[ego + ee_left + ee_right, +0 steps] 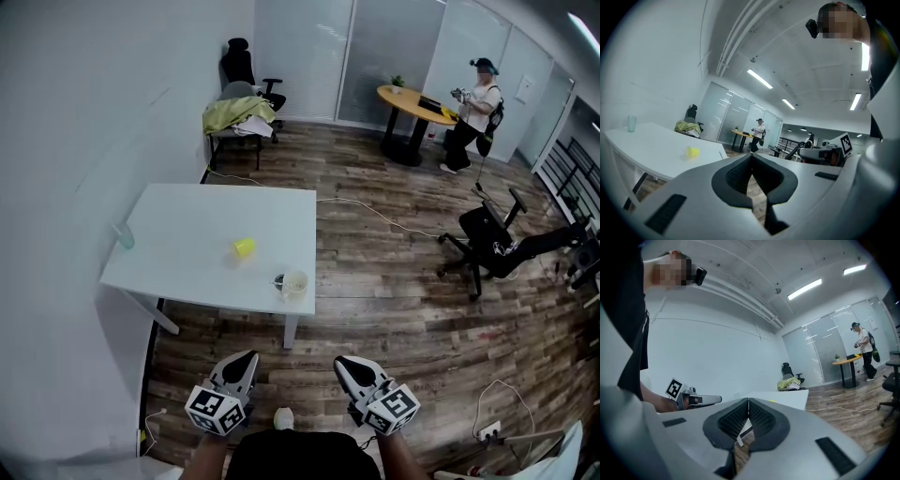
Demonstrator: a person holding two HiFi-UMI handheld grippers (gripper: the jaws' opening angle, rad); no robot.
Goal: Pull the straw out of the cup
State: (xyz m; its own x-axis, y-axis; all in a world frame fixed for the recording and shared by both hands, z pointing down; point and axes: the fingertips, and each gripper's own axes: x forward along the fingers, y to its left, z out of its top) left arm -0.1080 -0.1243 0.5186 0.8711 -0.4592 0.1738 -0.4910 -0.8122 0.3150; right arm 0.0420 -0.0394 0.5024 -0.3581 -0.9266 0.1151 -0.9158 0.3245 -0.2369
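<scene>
Left hand-held gripper (250, 356) and right hand-held gripper (340, 360) both hung closed and empty, well short of the tabletop (187, 216), whose near corner held the cup (294, 284) straight ahead, midway between them, its straw indistinct.

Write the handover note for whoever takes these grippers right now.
Left gripper: shut, empty.
Right gripper: shut, empty.
Both are held low, short of the table.
Cream cup stands by the table's near right corner; the straw is too small to make out.
Done: nothing touched.
Left: step up, grip the straw, pull it out of the cup.
</scene>
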